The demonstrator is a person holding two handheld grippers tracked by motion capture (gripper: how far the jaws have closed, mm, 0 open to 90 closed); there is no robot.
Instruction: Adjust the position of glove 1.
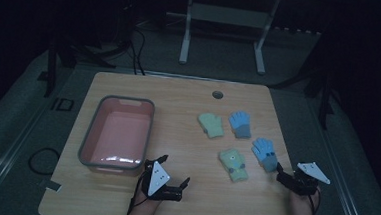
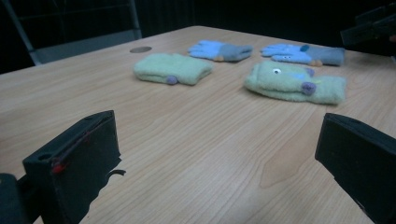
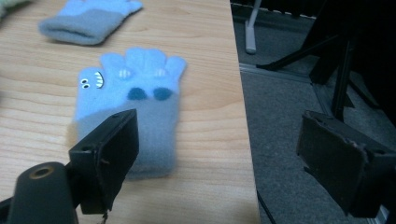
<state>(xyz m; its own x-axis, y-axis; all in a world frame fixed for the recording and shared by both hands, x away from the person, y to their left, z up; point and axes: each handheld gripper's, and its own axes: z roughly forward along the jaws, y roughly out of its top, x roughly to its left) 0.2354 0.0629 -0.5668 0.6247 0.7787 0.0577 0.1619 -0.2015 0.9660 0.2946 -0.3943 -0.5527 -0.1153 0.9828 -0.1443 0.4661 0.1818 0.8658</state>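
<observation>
Four gloves lie on the right half of the wooden table (image 1: 179,102): a plain green glove (image 1: 211,125) (image 2: 172,69), a blue glove with a grey cuff (image 1: 240,124) (image 2: 220,50) (image 3: 88,21), a blue glove with a face (image 1: 265,153) (image 2: 303,53) (image 3: 135,88), and a green glove with a face (image 1: 233,164) (image 2: 295,83). My left gripper (image 1: 183,186) (image 2: 217,154) is open near the front edge, pointing toward the gloves, nothing between its jaws. My right gripper (image 1: 280,174) (image 3: 219,149) is open at the blue face glove's cuff; one jaw hangs over the cuff, the other past the table's right edge.
A pink tub with a grey rim (image 1: 89,136) stands on the left of the table, just behind my left hand. A round cable hole (image 1: 218,94) sits near the far edge. A white frame (image 1: 185,32) stands on the floor beyond the table.
</observation>
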